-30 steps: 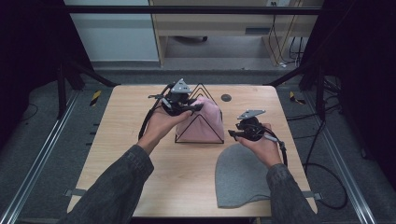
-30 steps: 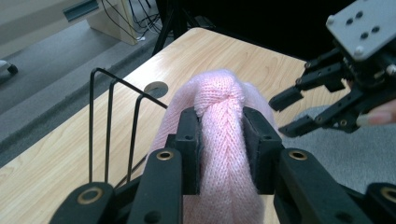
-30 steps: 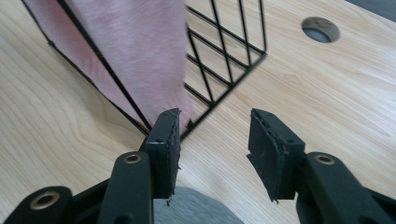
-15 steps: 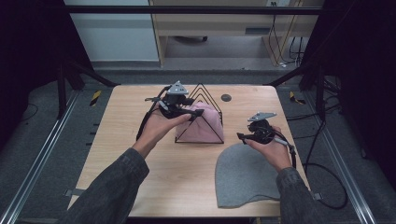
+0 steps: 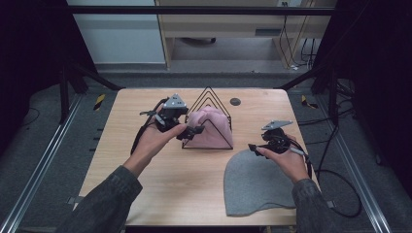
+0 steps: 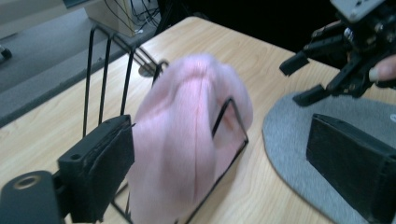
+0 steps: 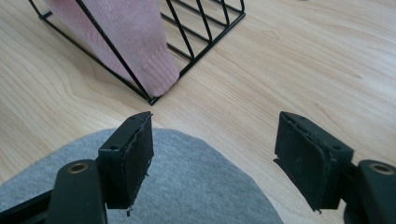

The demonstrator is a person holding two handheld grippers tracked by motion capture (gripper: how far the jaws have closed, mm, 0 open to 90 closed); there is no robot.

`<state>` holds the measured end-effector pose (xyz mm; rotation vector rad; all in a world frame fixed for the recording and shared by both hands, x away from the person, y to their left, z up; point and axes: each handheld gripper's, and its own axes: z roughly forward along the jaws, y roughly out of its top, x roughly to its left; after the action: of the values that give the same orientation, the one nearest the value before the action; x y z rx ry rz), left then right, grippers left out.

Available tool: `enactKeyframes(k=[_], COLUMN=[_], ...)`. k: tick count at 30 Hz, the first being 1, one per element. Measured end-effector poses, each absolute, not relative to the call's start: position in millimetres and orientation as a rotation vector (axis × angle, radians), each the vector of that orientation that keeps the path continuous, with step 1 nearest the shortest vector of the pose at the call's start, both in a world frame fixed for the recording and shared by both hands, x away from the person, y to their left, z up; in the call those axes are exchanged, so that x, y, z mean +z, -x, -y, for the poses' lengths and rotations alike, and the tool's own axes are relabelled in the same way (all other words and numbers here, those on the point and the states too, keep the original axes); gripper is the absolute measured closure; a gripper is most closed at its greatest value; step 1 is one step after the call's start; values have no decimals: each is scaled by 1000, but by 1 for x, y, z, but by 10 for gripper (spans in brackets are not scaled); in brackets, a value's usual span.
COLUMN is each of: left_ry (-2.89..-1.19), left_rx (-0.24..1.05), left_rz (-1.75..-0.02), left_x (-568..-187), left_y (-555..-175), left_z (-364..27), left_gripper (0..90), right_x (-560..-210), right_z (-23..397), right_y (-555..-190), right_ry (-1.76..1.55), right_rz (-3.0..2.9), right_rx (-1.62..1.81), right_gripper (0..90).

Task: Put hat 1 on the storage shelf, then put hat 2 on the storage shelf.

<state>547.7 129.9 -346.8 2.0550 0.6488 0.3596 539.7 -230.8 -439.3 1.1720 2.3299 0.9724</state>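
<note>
High view: since the earlier frames the left gripper [image 5: 190, 132] has drawn off the pink knit hat [image 5: 210, 127] and sits at the frame's centre-left, just left of the wire rack [image 5: 208, 95]; its jaws have just been opening and now stand apart with nothing between them. The right gripper [image 5: 253, 148] has slid away from the rack toward the right of the frame and hangs over the upper edge of the grey hat [image 5: 257, 184]; its jaws have also just been opening, nothing clamped. The rack, a black triangular wire frame at the middle of the table [image 5: 145, 184], holds the pink hat: the hat fills the front wire triangle, draped over the top with its sides running down both slopes. The grey hat lies flat at lower right, rounded crown toward the rack, straight brim toward the frame's bottom edge, long axis running top to bottom. Left gripper view: both black jaws stand wide at the bottom corners; the pink hat [image 6: 187, 140] bulges through the rack wires [image 6: 105, 70] in the centre, close to the left jaw but whether it touches is unclear. The grey hat [image 6: 289, 140] lies to the right; the right gripper [image 6: 306, 79] hovers above it at upper right, jaws parted. Right gripper view: jaws wide and empty above the grey hat [image 7: 196, 186]; the pink hat's ribbed brim [image 7: 140, 42] hangs down to the rack's base wire [image 7: 205, 42] at the top.
</note>
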Motion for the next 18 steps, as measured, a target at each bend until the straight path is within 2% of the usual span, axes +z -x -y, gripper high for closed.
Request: enactKeyframes(k=[4, 7, 18], left_ry=[-2080, -2126, -2227], left_rx=[367, 366, 327], left_rz=[-685, -744, -836], left_x=[-362, -388, -433], left_y=[-539, -525, -503], left_z=[-144, -165, -186], left_gripper=[61, 61, 67], right_x=[-440, -441, -443], right_z=[237, 241, 244], right_y=[-536, -534, -530], right_ry=[-1182, -1192, -1264], right_rz=[-2336, -2351, -2419], right_rx=[951, 936, 834], right_gripper=[344, 385, 443])
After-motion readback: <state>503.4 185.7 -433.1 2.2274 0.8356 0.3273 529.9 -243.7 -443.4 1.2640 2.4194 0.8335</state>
